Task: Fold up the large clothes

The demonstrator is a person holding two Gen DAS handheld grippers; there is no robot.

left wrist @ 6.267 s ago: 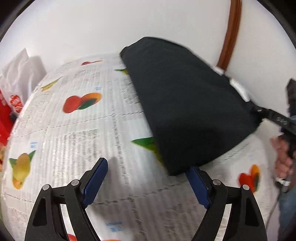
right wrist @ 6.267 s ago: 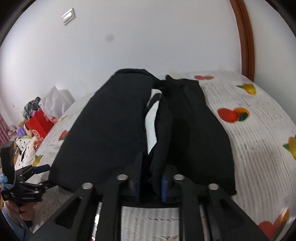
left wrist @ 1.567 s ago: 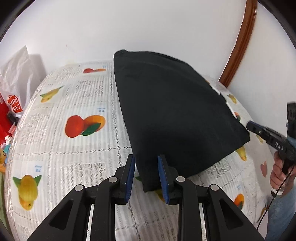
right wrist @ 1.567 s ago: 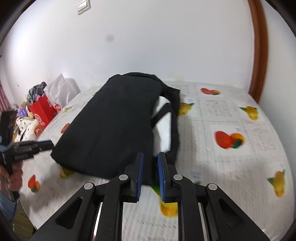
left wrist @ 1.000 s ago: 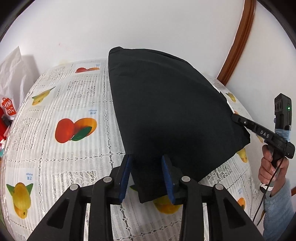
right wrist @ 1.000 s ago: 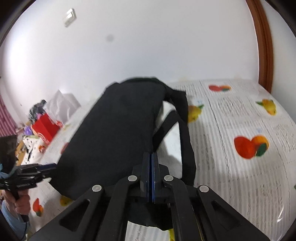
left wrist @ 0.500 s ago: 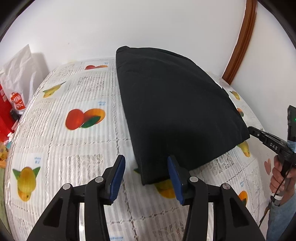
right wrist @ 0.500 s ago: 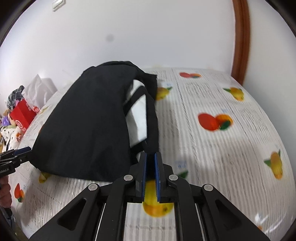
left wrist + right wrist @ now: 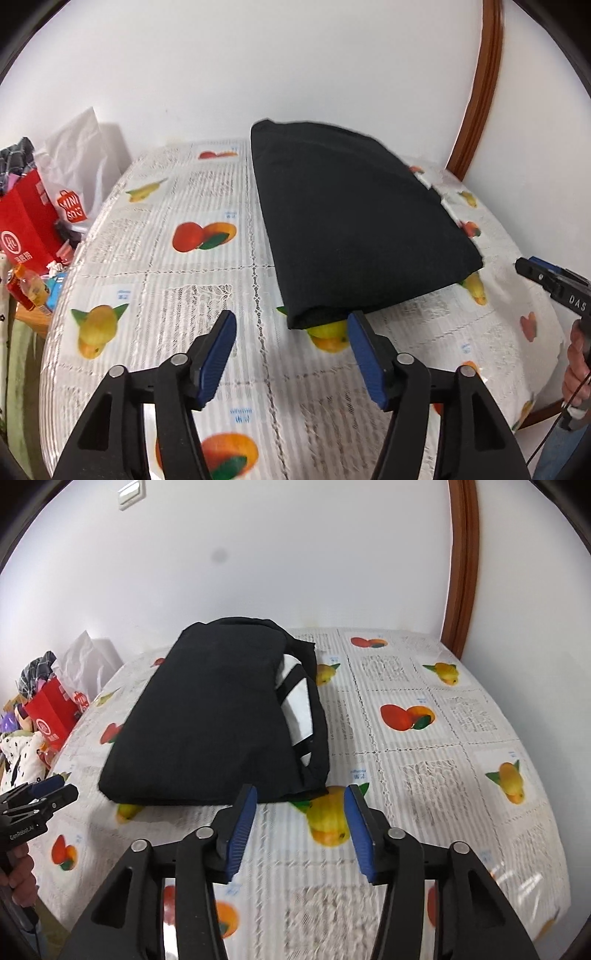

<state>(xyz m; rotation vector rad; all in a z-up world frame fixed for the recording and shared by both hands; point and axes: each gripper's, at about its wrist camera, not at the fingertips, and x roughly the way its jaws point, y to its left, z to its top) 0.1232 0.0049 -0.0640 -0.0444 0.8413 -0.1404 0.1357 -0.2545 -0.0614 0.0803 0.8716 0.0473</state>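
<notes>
A black garment (image 9: 354, 229) lies folded into a thick stack on the fruit-print tablecloth (image 9: 184, 280). In the right wrist view the same garment (image 9: 218, 720) shows white panels along its right side. My left gripper (image 9: 290, 328) hangs just short of the stack's near corner, its jaws opening, with nothing between the blue pads (image 9: 218, 350). My right gripper (image 9: 299, 805) sits at the garment's near edge, jaws also opening and empty. Each gripper shows at the edge of the other's view: the right gripper (image 9: 543, 275) on the right, the left gripper (image 9: 40, 794) on the left.
A red shopping bag (image 9: 26, 229), a white plastic bag (image 9: 79, 173) and other clutter stand off the table's left side. A white wall runs behind, with a brown wooden frame (image 9: 480, 85) at the right. A hand (image 9: 578, 365) grips the right tool's handle.
Both grippers have let go of the garment and opened. They have drawn back from its near edge, and the folded stack now rests flat on the cloth.
</notes>
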